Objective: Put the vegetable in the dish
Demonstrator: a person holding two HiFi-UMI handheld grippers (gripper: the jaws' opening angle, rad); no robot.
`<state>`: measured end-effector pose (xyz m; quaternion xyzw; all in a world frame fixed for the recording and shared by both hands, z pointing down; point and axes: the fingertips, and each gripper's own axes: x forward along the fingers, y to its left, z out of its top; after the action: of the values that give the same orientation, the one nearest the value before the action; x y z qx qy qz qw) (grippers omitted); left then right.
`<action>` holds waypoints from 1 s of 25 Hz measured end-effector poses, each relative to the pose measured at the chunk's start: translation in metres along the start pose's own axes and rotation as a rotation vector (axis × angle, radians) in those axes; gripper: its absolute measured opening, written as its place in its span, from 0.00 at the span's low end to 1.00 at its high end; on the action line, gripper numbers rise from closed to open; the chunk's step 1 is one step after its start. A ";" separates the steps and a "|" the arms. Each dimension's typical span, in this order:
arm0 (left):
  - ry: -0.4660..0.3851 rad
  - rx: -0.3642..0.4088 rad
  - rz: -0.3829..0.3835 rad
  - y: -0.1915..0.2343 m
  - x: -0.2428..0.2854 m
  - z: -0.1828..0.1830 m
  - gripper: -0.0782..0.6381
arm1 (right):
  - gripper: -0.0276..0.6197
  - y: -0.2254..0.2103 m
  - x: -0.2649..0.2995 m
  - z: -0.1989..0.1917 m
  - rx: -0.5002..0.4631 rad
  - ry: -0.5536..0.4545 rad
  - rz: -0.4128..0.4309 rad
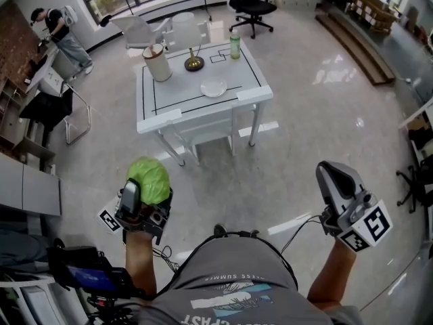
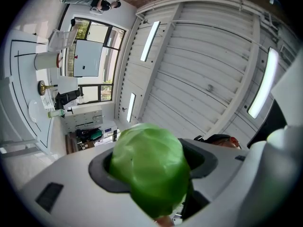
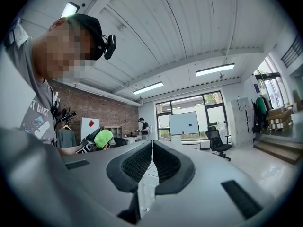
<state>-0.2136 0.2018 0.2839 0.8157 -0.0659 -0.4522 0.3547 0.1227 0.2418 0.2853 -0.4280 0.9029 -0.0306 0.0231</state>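
Head view: left gripper (image 1: pixel 145 198), fingers clenched on a round green vegetable (image 1: pixel 149 179) that bulges out past the fingertips. Right gripper (image 1: pixel 333 175), fingers pressed together with nothing in them. White counter (image 1: pixel 176 99) with black lines stands well ahead of both sets of fingers. The dish (image 1: pixel 214 88) sits on it, empty and well apart from the vegetable. Beyond the dish from the fingers are a white container (image 1: pixel 157 63), a brass stand (image 1: pixel 194 63) and a green bottle (image 1: pixel 235 46).

Left gripper view: the vegetable (image 2: pixel 149 167) is wedged between the two dark fingers (image 2: pixel 100 176) and fills the gap. The counter (image 2: pixel 19 74) is far off to the left of the fingers, with the dish (image 2: pixel 33 111) small on it.

Right gripper view: fingers (image 3: pixel 135 167) shut, pads meeting along the middle, nothing between them. Off to the left of the fingers is the left gripper (image 3: pixel 91 144) with the vegetable (image 3: pixel 104 138) in its grasp. Past the fingertips are a whiteboard (image 3: pixel 183 123) and an office chair (image 3: pixel 215 143).
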 end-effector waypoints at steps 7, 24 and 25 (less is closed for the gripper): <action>0.004 -0.020 -0.006 0.016 -0.015 0.036 0.54 | 0.06 0.018 0.034 -0.005 -0.013 0.021 -0.016; -0.017 0.011 0.062 0.040 0.025 0.034 0.54 | 0.06 -0.035 0.072 0.014 0.016 0.032 0.064; -0.016 0.016 0.064 0.047 0.029 0.030 0.54 | 0.06 -0.045 0.072 0.010 0.019 0.031 0.070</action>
<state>-0.2098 0.1389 0.2841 0.8123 -0.0983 -0.4467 0.3620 0.1125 0.1570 0.2777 -0.3956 0.9172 -0.0450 0.0141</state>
